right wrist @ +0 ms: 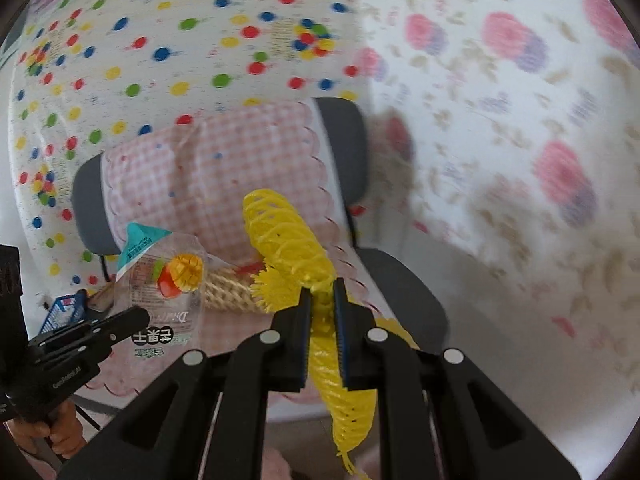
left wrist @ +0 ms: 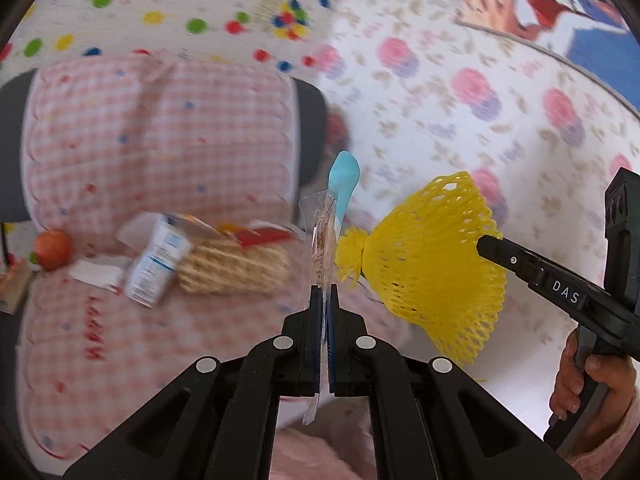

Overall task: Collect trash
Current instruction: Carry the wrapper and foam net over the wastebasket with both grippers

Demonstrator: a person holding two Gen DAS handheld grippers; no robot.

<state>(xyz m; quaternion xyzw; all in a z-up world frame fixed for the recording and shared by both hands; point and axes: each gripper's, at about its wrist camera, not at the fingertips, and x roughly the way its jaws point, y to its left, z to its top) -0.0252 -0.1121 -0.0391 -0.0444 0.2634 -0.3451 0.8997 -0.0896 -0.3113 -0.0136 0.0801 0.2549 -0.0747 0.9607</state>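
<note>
Left claw [left wrist: 325, 300]: pads pressed together on a clear plastic wrapper [left wrist: 320, 248] with a teal top edge, held upright and edge-on in the left wrist view; its printed face shows in the right wrist view. Right claw [right wrist: 323, 300]: nearly closed, pinching a yellow foam fruit net [right wrist: 292, 248], which fans out above the pads and trails below them. Both pieces of trash hang in the air above the seat of a chair [left wrist: 312, 128] draped in a pink checked cover [left wrist: 160, 128]. Net and wrapper lie just beside each other, with a narrow gap between them.

On the seat: a woven basket [left wrist: 236, 268], a small white carton [left wrist: 158, 266] leaning at its left, and a red round fruit [left wrist: 52, 250] near the cover's left edge. Open air stands above the seat and to its right, bounded by patterned cloth backdrops.

A hand [left wrist: 584, 380] grips the right tool's handle, cut by the frame edge. Background and seat items are motion-blurred; the basket's contents are partly hidden and unreadable.
</note>
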